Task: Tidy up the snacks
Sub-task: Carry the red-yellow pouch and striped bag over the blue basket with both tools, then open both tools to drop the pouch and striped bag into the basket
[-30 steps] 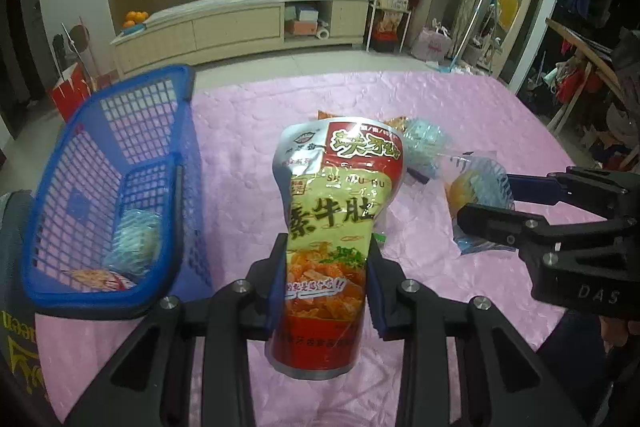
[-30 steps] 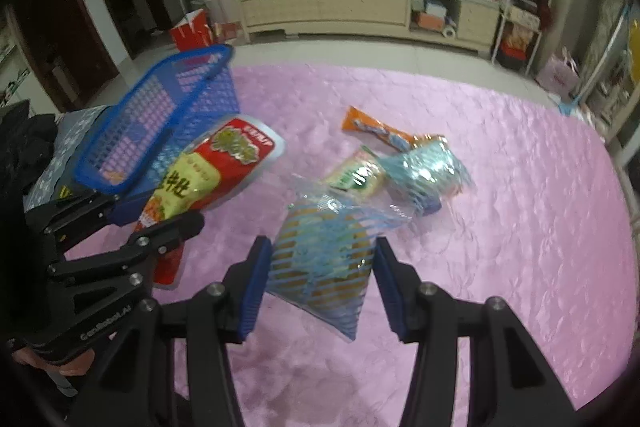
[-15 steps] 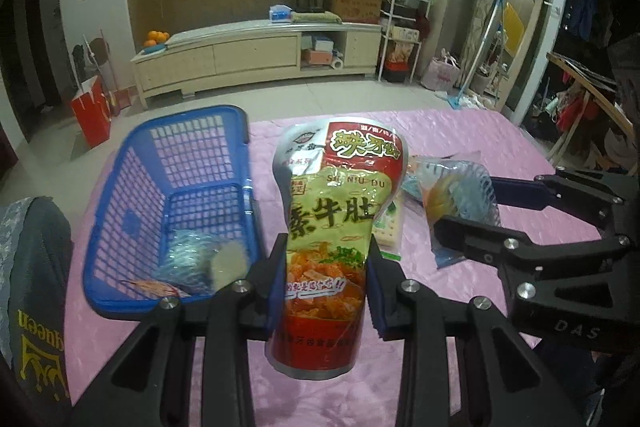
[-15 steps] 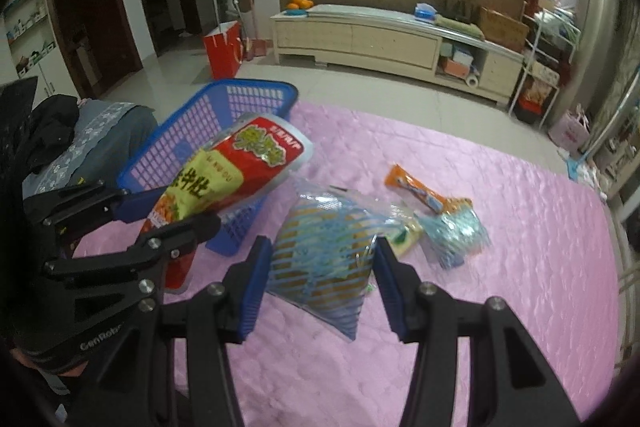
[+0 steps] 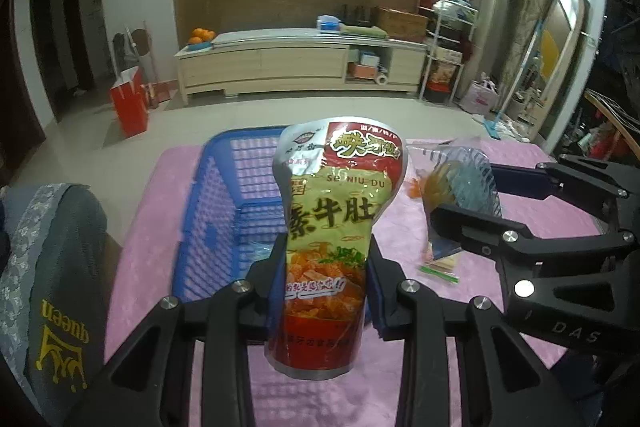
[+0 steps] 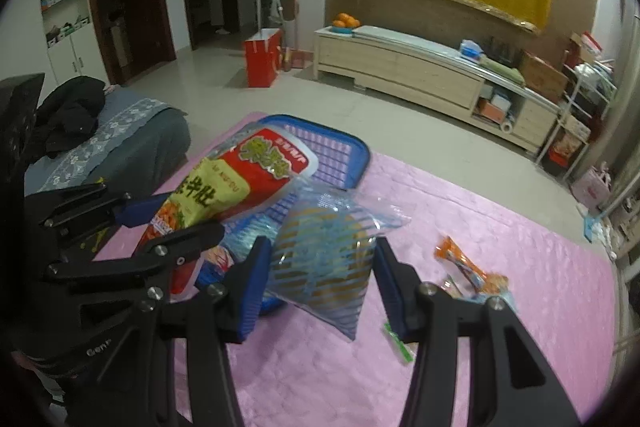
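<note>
- While the left gripper (image 5: 326, 287) pinches the red-and-yellow pouch (image 5: 334, 227) upright, the blue basket (image 5: 224, 211) lies straight ahead beneath it
- The right gripper (image 6: 320, 279), farther off, clamps the blue-striped bag (image 6: 326, 259)

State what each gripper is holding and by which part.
The left gripper clamps the red and yellow snack pouch across its lower half. The right gripper grips the blue-striped clear snack bag by its sides, mid-body.

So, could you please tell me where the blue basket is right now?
The blue basket sits on the pink tablecloth at its left end, straight ahead in the left wrist view, just behind the red and yellow snack pouch held by the left gripper.
</note>
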A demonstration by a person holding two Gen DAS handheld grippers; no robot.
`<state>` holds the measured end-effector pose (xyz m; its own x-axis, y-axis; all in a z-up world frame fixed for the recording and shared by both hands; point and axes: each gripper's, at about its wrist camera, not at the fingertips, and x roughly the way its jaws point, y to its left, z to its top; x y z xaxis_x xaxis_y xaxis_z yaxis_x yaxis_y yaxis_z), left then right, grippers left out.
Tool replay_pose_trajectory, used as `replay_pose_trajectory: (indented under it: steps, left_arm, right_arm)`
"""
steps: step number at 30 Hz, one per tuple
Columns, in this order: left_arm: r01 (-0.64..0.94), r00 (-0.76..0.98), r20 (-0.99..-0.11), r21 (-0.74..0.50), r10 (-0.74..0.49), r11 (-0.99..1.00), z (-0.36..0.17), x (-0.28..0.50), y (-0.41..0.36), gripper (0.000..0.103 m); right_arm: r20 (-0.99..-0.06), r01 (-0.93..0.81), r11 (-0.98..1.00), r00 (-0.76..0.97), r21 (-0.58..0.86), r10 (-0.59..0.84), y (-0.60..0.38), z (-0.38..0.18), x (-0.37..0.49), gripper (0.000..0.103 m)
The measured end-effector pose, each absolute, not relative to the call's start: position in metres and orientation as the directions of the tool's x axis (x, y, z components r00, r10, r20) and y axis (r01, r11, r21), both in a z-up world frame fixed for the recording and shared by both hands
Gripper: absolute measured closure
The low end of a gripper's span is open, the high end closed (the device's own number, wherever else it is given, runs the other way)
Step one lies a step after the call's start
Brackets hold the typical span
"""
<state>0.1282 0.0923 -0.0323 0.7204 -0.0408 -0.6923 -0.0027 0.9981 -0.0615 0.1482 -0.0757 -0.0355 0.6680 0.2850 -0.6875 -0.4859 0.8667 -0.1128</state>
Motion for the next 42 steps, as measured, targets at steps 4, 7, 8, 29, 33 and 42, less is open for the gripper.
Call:
replay_pose_trajectory:
  steps: [4,7,8,29,33,42]
  left_arm:
    - [-0.034,0.709,-0.705,-0.072,-0.026,0.997,-0.035,0.135,0.114,0.07]
    - [-0.053,0.694,-0.719,-0.069,-0.013,0.996,-0.041,0.144,0.128,0.07]
    - [-0.057,0.689,-0.725,-0.075,-0.015,0.996,-0.043,0.147,0.133,0.07]
    - [-0.031,0.587,-0.809,-0.062,-0.032,0.998,-0.087,0.23,0.148,0.06]
    - [-0.026,0.586,-0.81,-0.032,-0.011,0.999,-0.086,0.232,0.141,0.026]
    - [-0.043,0.61,-0.792,-0.058,-0.02,0.997,-0.069,0.206,0.156,0.026]
  right_arm:
    - [-0.707,-0.514,0.853,0.635,-0.086,0.311,-0.064,-0.045,0.163,0.047]
    - [-0.721,-0.528,0.847,0.613,-0.068,0.324,-0.058,-0.051,0.172,0.047]
    - [-0.726,-0.531,0.845,0.605,-0.061,0.327,-0.057,-0.054,0.176,0.047]
    - [-0.763,-0.516,0.856,0.566,-0.033,0.312,-0.06,-0.068,0.22,0.047]
    - [-0.769,-0.522,0.852,0.556,-0.027,0.316,-0.055,-0.07,0.22,0.047]
    - [-0.762,-0.547,0.837,0.542,0.001,0.355,-0.041,-0.061,0.217,0.047]
